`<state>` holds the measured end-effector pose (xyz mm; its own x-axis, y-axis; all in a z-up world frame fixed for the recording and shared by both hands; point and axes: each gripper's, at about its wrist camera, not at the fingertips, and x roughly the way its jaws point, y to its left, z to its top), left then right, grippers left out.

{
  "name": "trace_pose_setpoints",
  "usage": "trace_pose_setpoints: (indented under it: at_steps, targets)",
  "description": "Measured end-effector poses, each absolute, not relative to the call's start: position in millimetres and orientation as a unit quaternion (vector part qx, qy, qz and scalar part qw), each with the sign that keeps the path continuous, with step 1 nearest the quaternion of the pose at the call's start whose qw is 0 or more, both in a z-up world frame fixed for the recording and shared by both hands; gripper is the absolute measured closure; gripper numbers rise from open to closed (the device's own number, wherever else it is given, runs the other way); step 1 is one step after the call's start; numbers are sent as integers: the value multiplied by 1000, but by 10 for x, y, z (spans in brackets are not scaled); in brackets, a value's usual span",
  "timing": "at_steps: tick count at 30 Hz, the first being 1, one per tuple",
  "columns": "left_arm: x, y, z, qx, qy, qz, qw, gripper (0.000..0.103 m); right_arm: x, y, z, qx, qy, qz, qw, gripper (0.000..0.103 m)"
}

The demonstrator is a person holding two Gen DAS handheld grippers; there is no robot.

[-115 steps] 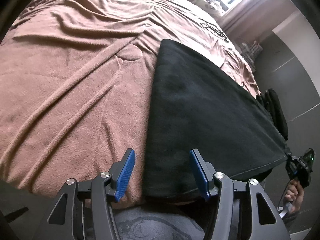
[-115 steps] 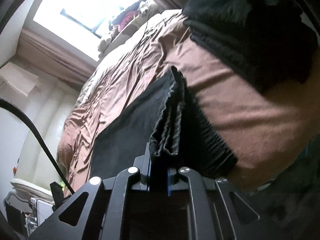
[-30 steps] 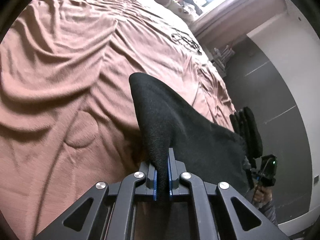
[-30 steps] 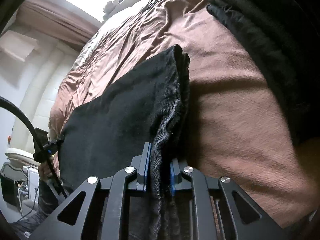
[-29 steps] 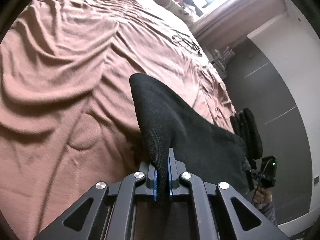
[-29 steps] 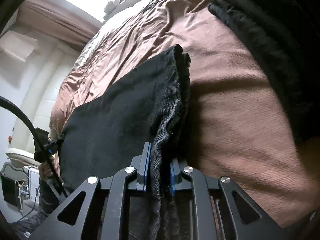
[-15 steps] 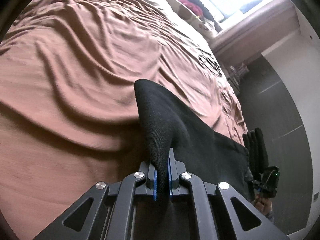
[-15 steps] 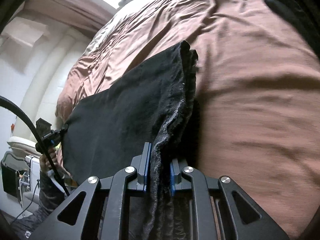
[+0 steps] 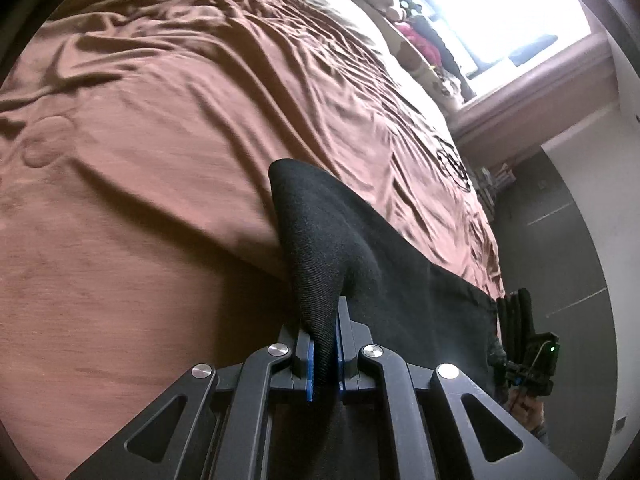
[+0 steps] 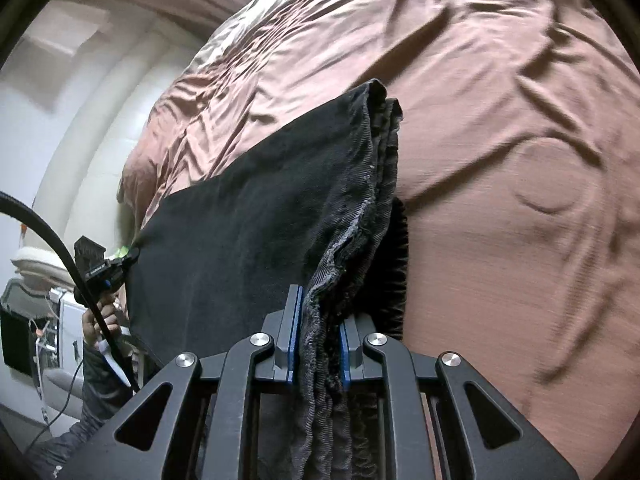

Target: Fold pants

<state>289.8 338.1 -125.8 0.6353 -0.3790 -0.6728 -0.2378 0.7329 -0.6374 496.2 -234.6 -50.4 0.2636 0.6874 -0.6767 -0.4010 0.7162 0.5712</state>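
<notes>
Here, the black pants hang stretched between two tools above the brown bed, one end clenched in the left tool, the thicker, layered end clenched in the right tool. Compared with a second ago, both tools have swept sideways across the bed: the stack of dark clothes that sat ahead of the right tool is out of its view, and open bedspread now lies ahead of both. The cloth is carried, not yet laid, so the fold appears only under way. A bright window lies far ahead of the left tool.
</notes>
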Motion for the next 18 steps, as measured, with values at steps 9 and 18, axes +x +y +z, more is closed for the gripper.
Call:
trace_pose_setpoints:
  at_steps: [9, 18]
  targets:
    - [2776, 3548, -1588, -395, 452, -34, 799, 91, 5063, -2021, -546, 112, 517, 312, 789, 87]
    - [2337, 3543, -1674, -421, 452, -35, 785, 83, 4928, -2059, -297, 89, 486, 260, 829, 87]
